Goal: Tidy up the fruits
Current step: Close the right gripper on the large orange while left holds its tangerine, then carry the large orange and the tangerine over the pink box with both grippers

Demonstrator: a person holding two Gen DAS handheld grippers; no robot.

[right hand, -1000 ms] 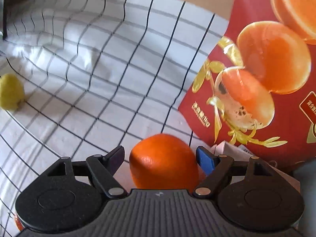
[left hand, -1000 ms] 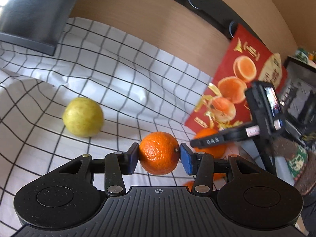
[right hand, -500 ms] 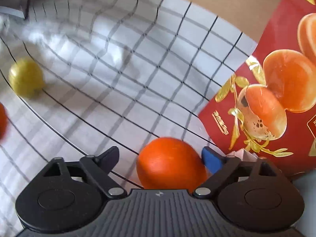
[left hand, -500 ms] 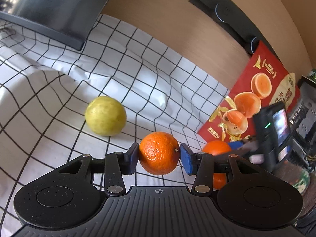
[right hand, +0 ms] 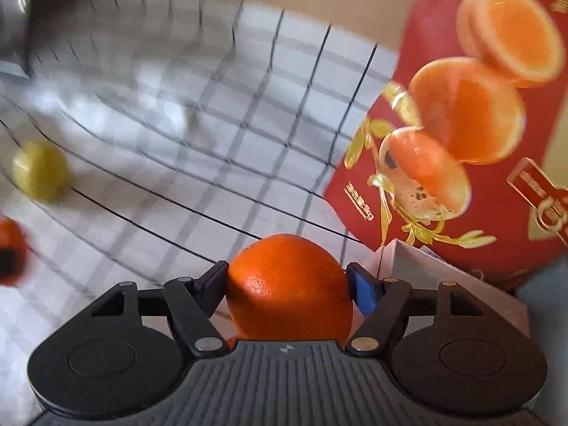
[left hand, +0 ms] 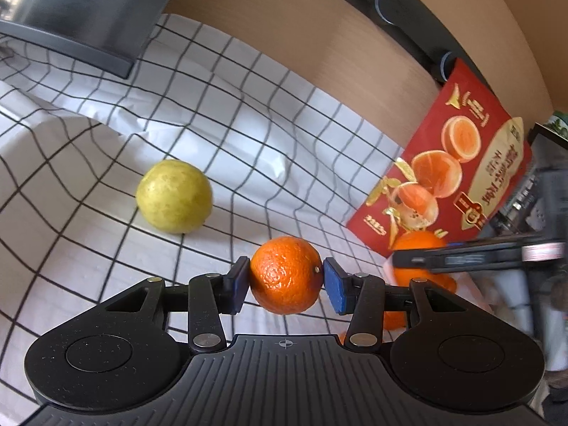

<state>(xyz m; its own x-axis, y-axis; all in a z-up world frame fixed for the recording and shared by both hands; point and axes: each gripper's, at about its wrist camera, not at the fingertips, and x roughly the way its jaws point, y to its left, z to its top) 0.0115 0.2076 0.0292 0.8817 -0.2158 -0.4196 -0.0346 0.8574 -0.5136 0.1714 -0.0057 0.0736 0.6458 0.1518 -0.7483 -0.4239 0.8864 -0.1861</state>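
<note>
My left gripper (left hand: 285, 285) is shut on a small orange (left hand: 285, 273), held above the checked cloth (left hand: 248, 106). A yellow-green fruit (left hand: 174, 195) lies on the cloth to the left beyond it. In the right wrist view a bigger orange (right hand: 289, 284) sits between the jaws of my right gripper (right hand: 287, 278); the jaws are closing and both pads touch its sides. The left wrist view shows that gripper blurred at the right, on the bigger orange (left hand: 415, 245). The right wrist view also has the yellow-green fruit (right hand: 41, 170) and the small orange (right hand: 10, 241) at far left.
A red bag printed with oranges (left hand: 461, 177) leans on the wooden wall at the right; it fills the right of the other view as the red bag (right hand: 479, 124). A white box (right hand: 443, 277) lies under it. A dark screen (left hand: 71, 10) stands at the back left.
The right gripper's jaws spread wider around the bigger orange, then closed onto it, and the gripper rose a little. The left gripper kept the small orange and rolled slightly.
</note>
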